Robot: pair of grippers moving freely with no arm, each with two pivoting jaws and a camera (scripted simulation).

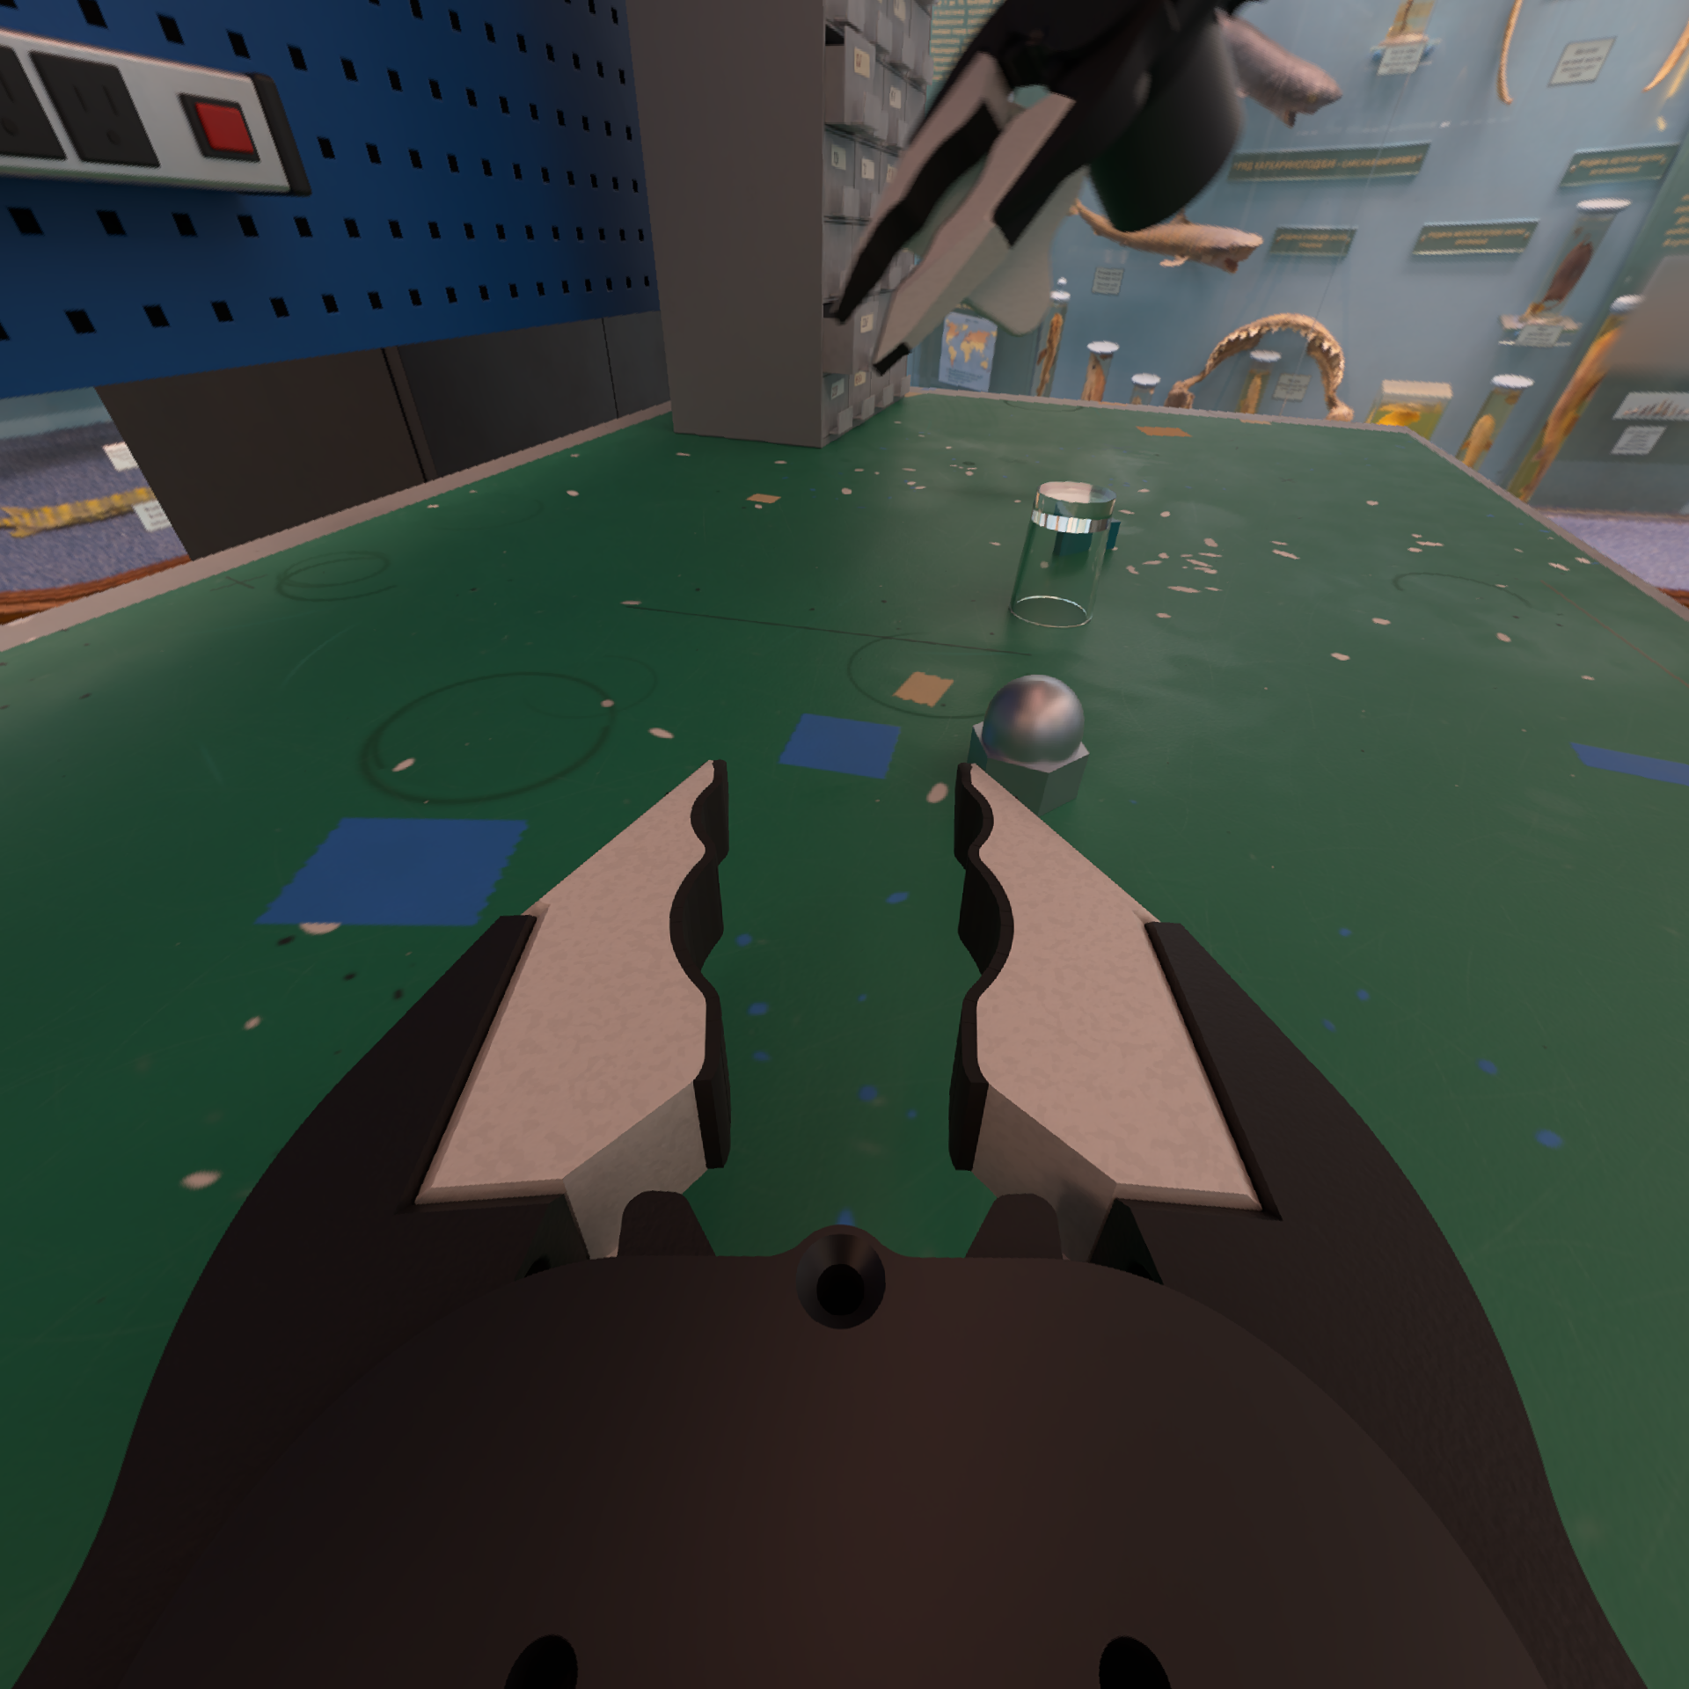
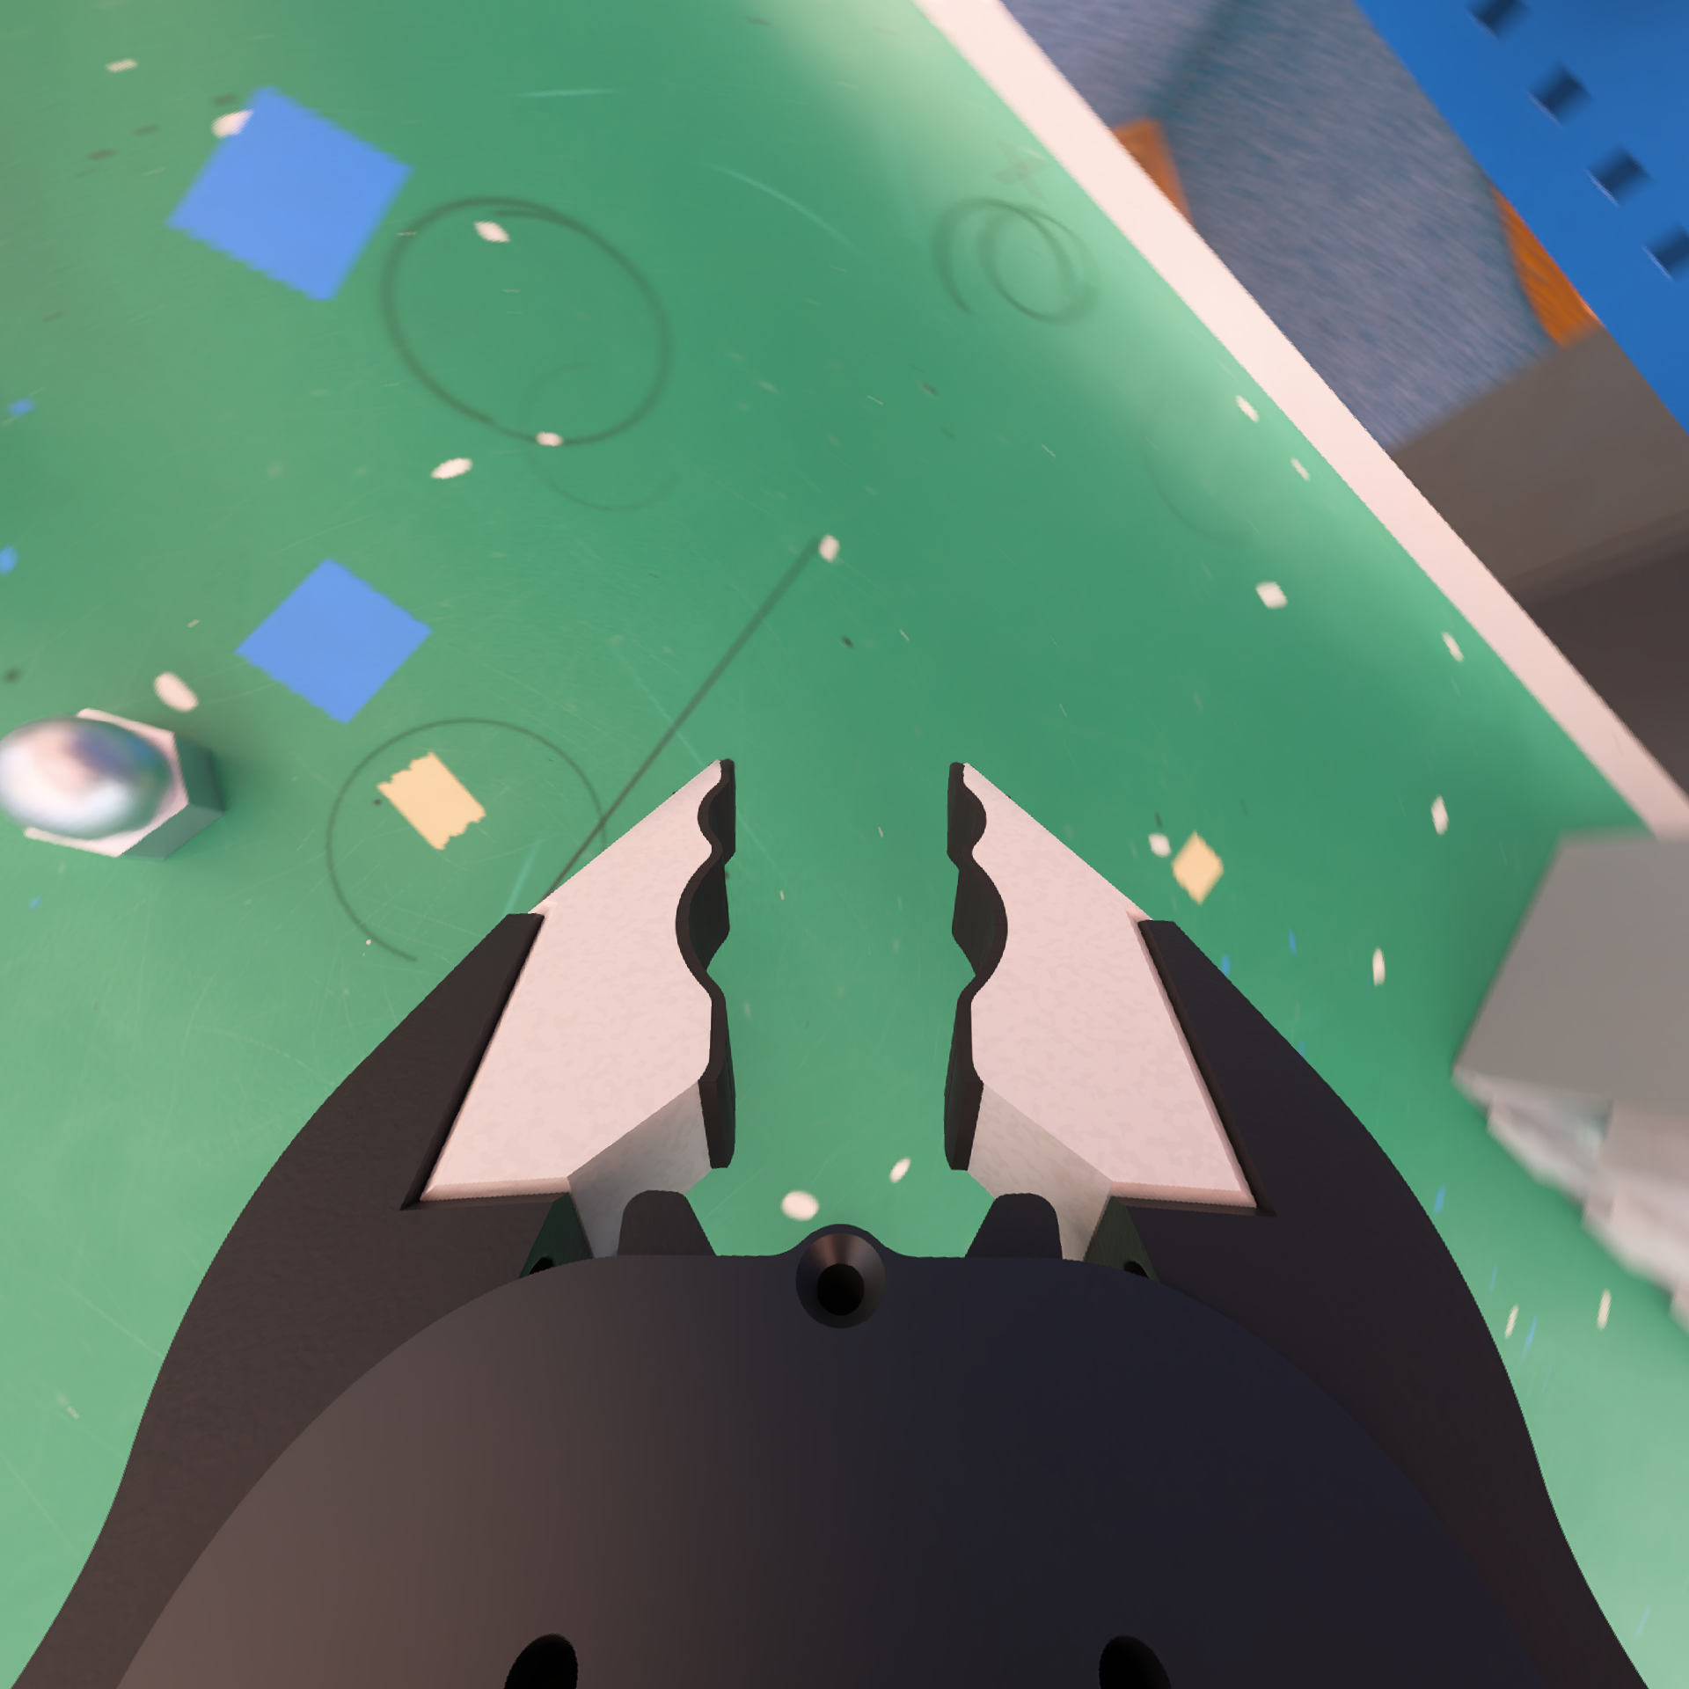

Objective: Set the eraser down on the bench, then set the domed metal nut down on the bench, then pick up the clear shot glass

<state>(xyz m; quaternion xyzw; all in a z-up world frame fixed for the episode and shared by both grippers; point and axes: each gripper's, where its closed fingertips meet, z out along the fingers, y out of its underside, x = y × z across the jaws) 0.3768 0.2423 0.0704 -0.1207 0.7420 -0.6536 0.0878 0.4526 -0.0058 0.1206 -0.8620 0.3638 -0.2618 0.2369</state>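
Note:
The domed metal nut [image 1: 1033, 736] stands on the green bench [image 1: 548, 914], just ahead and right of my left gripper [image 1: 841, 777], which is open and empty. The clear shot glass [image 1: 1060, 567] stands upside down farther back. A small blue block [image 1: 1101, 537], apparently the eraser, lies behind the glass and is mostly hidden by it. My right gripper [image 2: 841, 768] is open and empty, pointing down at the bare bench [image 2: 914, 457], with the nut [image 2: 100, 786] at its far left. It also shows high in the air in the left wrist view [image 1: 868, 334].
A grey drawer cabinet [image 1: 777, 274] stands at the back of the bench and shows at the right of the right wrist view [image 2: 1590, 1051]. A blue pegboard [image 1: 366, 228] with a power strip [image 1: 137, 119] rises behind the pale bench edge [image 2: 1325, 411].

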